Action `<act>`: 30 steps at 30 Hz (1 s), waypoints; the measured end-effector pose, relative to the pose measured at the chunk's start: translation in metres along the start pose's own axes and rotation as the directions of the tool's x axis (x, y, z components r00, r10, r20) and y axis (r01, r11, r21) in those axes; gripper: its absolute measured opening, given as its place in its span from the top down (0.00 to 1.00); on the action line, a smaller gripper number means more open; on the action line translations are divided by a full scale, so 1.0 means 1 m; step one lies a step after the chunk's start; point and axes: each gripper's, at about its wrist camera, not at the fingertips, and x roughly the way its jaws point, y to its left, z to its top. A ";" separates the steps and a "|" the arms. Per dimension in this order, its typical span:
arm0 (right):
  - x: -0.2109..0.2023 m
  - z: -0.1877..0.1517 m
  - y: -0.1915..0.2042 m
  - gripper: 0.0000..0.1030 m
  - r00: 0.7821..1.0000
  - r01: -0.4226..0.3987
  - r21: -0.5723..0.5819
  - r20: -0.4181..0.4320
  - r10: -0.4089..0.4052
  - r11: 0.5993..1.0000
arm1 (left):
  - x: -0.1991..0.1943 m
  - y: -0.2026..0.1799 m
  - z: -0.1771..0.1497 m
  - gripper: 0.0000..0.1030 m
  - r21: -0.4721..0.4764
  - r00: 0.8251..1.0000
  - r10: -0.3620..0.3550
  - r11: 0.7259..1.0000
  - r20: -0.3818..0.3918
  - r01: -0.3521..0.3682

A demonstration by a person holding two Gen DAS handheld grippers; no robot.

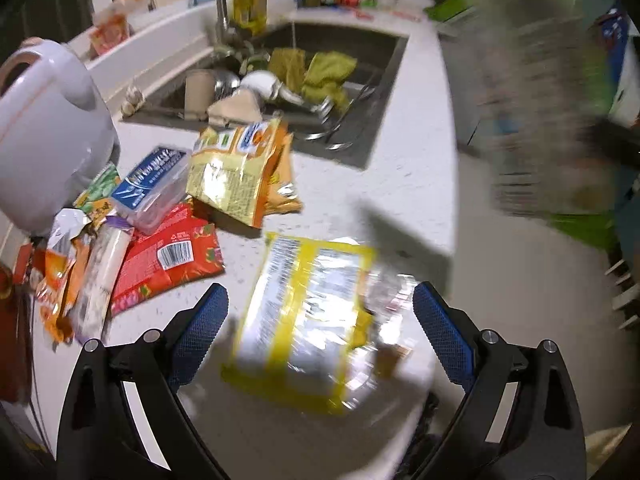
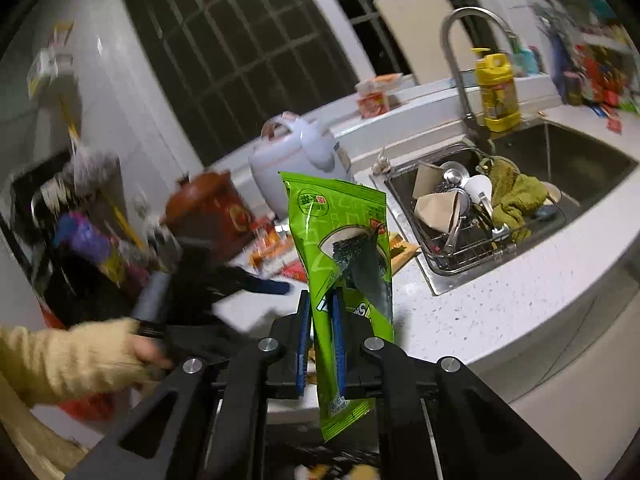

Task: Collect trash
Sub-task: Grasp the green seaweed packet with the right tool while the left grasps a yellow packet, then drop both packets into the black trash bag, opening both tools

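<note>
The right tool [image 2: 322,312] is clamped on a green seaweed snack packet [image 2: 340,240], its blue pads [image 2: 338,336] pressed flat against the lower half while the packet stands upright, held up off the bench [image 2: 500,296] with the sink [image 2: 580,168] beyond it to the right. The left tool [image 1: 320,312] has its fingers [image 1: 200,332] spread wide apart, and a yellow-edged clear wrapper [image 1: 304,320] shows between them, blurred, at the front edge of the bench; whether it rests on the surface or hangs just off it cannot be told. Further in from that edge lies a heap of other wrappers: a red packet [image 1: 168,260] with a barcode, an orange-and-yellow bag [image 1: 240,172] near the sink's front rim, a blue-labelled clear box [image 1: 152,188], and crumpled orange and white wrappers [image 1: 76,272] toward the bench's left side. A white kettle [image 1: 44,128] stands at the left end beside this heap. In the sink sit a wire rack with dishes and a yellow-green cloth [image 1: 324,76]. In the right wrist view the person's left hand [image 2: 144,352], in a cream sleeve, grips the other tool's handle.
</note>
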 end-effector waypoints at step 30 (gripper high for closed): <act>0.018 -0.025 0.072 0.90 0.966 0.138 -0.156 -0.195 -0.167 0.978 | -0.150 -0.010 -0.101 0.34 0.036 0.965 -0.158 0.987 0.211 0.154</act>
